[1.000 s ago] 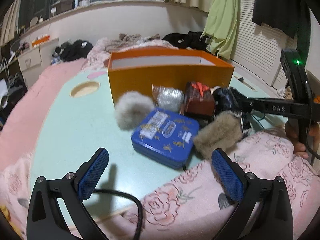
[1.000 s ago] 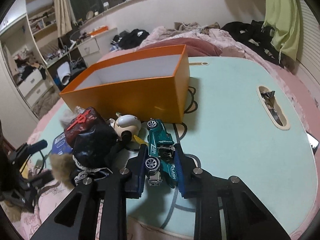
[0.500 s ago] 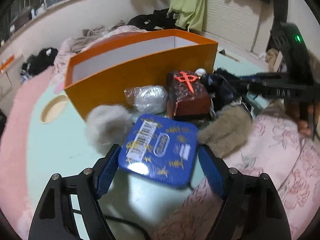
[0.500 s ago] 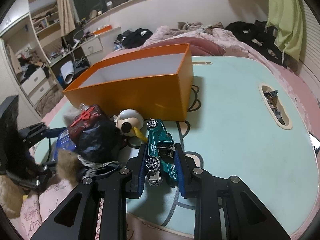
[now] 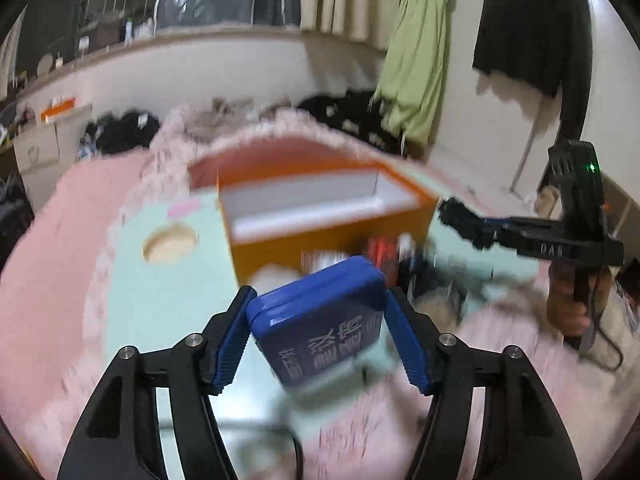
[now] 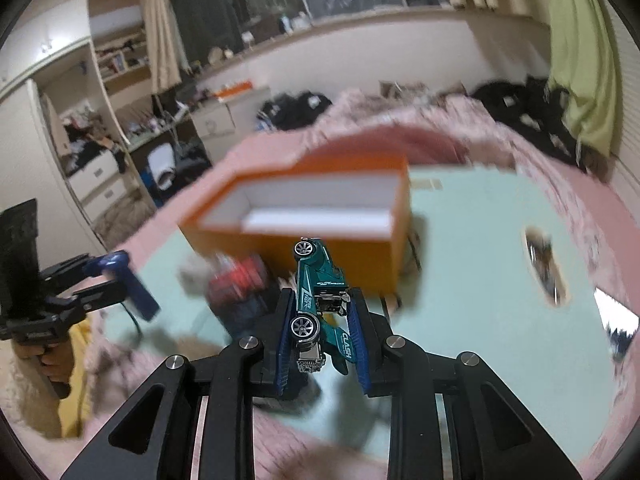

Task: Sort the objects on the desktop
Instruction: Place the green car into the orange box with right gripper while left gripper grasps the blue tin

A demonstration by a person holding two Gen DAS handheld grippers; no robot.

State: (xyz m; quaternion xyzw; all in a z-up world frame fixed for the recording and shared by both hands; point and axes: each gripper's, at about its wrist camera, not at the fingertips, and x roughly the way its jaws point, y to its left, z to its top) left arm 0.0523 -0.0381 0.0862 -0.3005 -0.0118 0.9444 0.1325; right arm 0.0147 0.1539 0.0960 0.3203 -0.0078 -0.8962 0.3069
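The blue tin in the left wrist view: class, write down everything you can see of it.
The blue tin is flat and square with rounded corners, probably metal, with a lid seam along its edge and pale printed characters on its upturned face. It is tilted, lifted off the mint table, and clamped at both sides by the left hand-held gripper, short of the orange box.

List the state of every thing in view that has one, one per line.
left gripper: shut on the blue tin, raised off the table.
blue tin: lid closed, tilted, held in the air.
right gripper: shut on the green toy car.
green toy car: lifted, gripped by its sides.
orange box: open-topped, upright, nothing seen inside.
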